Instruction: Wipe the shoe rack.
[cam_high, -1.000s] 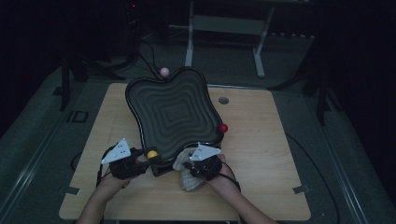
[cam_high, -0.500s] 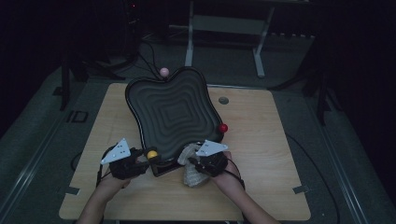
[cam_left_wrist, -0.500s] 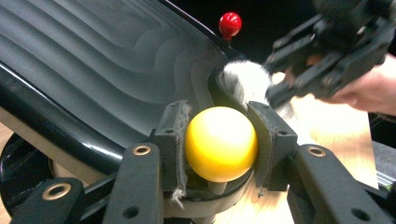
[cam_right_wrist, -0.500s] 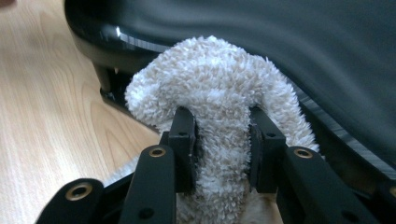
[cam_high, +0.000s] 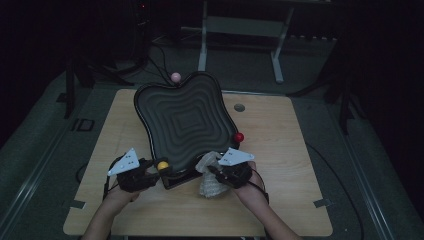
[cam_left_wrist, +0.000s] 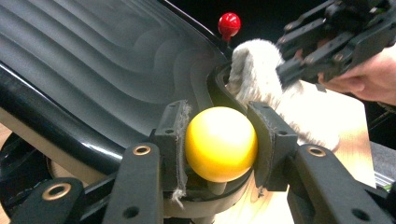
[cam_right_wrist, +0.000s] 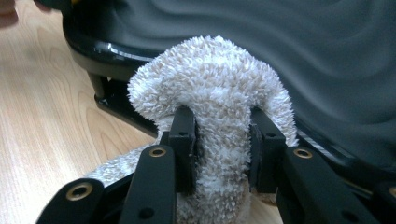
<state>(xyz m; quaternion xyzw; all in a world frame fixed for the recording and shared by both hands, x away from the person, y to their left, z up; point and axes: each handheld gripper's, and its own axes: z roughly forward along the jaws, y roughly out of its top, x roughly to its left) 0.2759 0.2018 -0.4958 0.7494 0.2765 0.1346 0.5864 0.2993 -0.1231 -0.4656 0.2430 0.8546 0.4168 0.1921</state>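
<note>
1. I see my left gripper (cam_high: 150, 174) at the near left of the wooden table (cam_high: 290, 200). Its two black jaws pinch a yellow ball (cam_left_wrist: 221, 143) from both sides.
2. The yellow ball sits at the near edge of a big black tray (cam_high: 187, 117) with wavy steps in it. In the high view the ball (cam_high: 162, 165) shows right at the tray's near left corner.
3. The tray looks tipped up, with its far side higher than its near side. It rests on a dark base near me.
4. My right gripper (cam_high: 220, 172) is at the near right of the tray. Its jaws are pressed onto a fluffy white cloth (cam_right_wrist: 219, 116), and the cloth bulges up over the jaws like a mushroom.
5. In the high view the cloth (cam_high: 210, 182) hangs down onto the table just beside the tray's near edge. In the right gripper view its top is right in front of the tray's shiny black rim. I cannot tell if it touches the rim.
6. A red ball (cam_high: 239, 137) sticks out at the right edge of the tray. A pink ball (cam_high: 175, 77) sits at the far edge.
7. A small round grey hole (cam_high: 239, 107) is in the table, to the far right of the tray.
</note>
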